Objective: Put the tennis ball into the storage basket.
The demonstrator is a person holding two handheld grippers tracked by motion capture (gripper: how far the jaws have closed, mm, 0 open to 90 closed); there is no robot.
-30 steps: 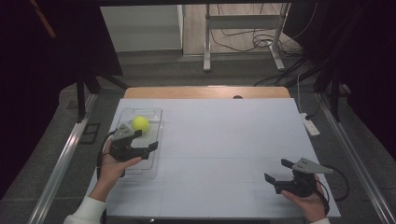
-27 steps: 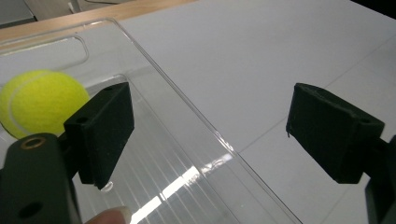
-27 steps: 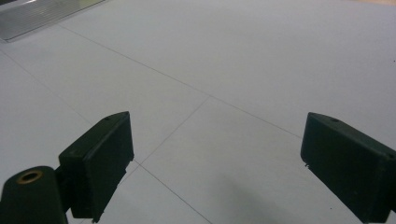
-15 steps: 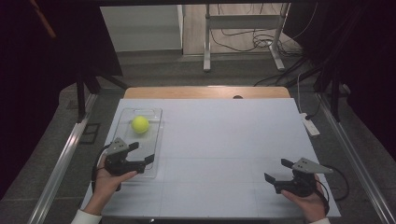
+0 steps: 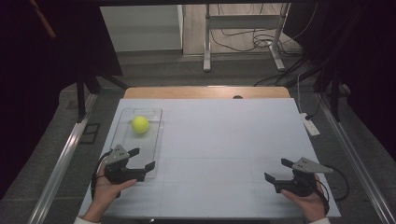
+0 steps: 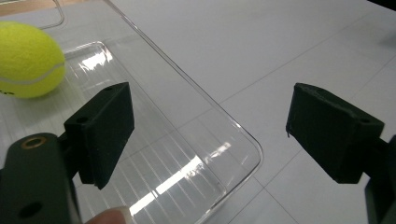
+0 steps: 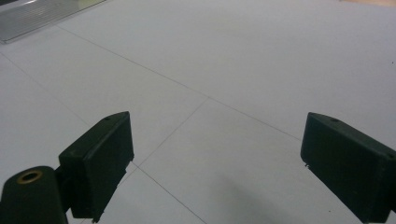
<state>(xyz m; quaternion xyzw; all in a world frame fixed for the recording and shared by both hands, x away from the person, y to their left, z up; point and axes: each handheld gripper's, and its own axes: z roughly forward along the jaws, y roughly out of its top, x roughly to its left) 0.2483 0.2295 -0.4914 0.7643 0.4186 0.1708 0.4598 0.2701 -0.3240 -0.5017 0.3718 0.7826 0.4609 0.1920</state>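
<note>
From the high view, a clear tray (image 5: 150,140) lies near the table's (image 5: 224,140) left edge, its long axis running from the near edge toward the far edge. A tennis ball (image 5: 140,124) sits in the tray's far half. The left gripper (image 5: 141,159) hovers at the tray's near end, jaws spread and empty, pointing toward the right. The right gripper (image 5: 278,170) is held near the table's near right corner, well apart from the tray, jaws also spread with nothing between them.

The left gripper view adds detail: the tray's ribbed floor, its raised rim and its rounded near corner (image 6: 252,144) lie between the two jaws without touching them, and the tennis ball (image 6: 28,60) shows a white seam.

The right gripper view shows bare table between the wide jaws, with the tray's edge (image 7: 42,16) far off at the top left.
</note>
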